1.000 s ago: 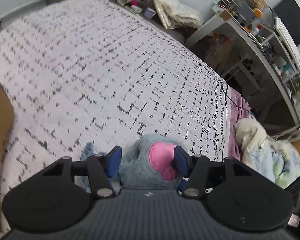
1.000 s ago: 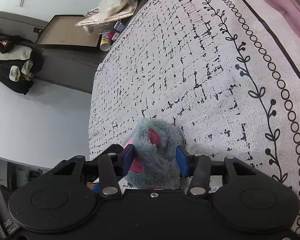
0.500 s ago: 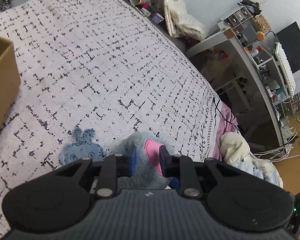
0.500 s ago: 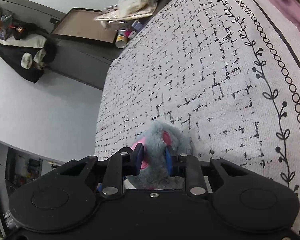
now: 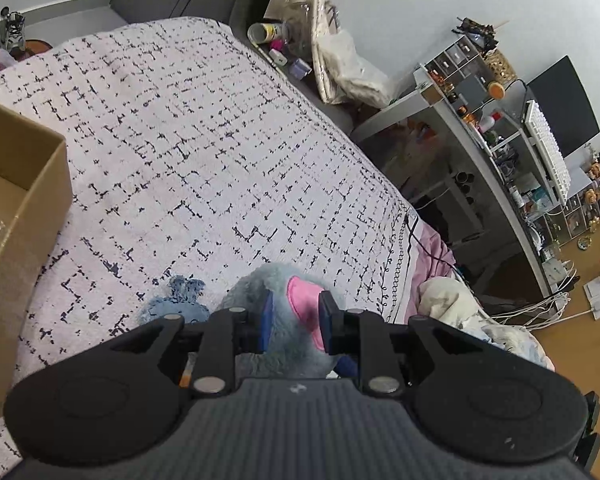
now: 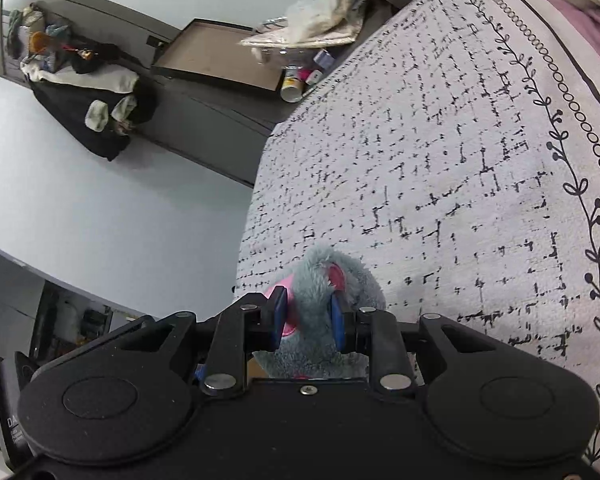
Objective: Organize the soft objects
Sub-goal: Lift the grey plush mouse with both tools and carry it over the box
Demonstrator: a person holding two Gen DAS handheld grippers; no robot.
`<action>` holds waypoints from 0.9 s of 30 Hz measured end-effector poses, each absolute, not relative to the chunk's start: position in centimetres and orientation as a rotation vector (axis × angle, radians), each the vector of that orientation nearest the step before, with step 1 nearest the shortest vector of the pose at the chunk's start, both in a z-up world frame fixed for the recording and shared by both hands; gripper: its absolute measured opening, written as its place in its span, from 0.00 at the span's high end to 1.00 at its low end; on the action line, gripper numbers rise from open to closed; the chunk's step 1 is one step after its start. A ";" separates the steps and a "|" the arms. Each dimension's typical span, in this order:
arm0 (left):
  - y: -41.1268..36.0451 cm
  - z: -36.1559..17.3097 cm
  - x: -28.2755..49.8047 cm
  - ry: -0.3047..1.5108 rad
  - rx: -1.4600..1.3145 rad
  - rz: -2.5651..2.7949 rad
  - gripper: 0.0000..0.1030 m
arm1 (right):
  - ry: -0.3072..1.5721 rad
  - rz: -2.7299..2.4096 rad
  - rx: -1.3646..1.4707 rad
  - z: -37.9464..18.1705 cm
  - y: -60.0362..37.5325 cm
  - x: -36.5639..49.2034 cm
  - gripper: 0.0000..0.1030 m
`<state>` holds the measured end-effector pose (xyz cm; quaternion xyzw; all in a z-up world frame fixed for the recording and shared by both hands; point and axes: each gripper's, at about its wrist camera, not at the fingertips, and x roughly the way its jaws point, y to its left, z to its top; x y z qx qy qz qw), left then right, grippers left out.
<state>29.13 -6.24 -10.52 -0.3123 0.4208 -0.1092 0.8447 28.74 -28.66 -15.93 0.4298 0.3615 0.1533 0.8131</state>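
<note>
Since a second ago both claws have narrowed from wide apart to clenched on the grey-blue plush toy (image 5: 260,292). Left claw (image 5: 294,318) pinches its pink-lined ear; right claw (image 6: 310,316) grips grey fur. The toy sits at 6 o'clock above the bed (image 5: 204,152). One small blue plush (image 5: 180,304) lies at 7 o'clock. One cardboard box (image 5: 32,200) stands at 9 o'clock.

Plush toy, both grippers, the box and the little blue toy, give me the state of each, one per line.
Plush toy: gray with pink ears, pinched at both ears.
Left gripper: shut on the plush toy.
Right gripper: shut on the plush toy.
Box: open on the bed, something inside.
Small blue toy: lying on the bedspread, not held.
</note>
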 end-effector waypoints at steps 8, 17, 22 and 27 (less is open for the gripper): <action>-5.2 -8.9 27.7 0.844 -0.678 -0.245 0.78 | 0.726 0.345 0.897 -14.2 -27.6 27.6 0.77; -2.5 -7.9 25.3 0.808 -0.726 -0.237 0.78 | 0.708 0.396 0.847 -12.4 -25.3 26.6 0.77; -0.8 -7.3 24.3 0.785 -0.745 -0.226 0.78 | 0.690 0.426 0.807 -11.0 -23.5 26.2 0.77; 0.9 -6.1 23.7 0.749 -0.749 -0.218 0.78 | 0.670 0.454 0.797 -9.9 -21.9 25.9 0.77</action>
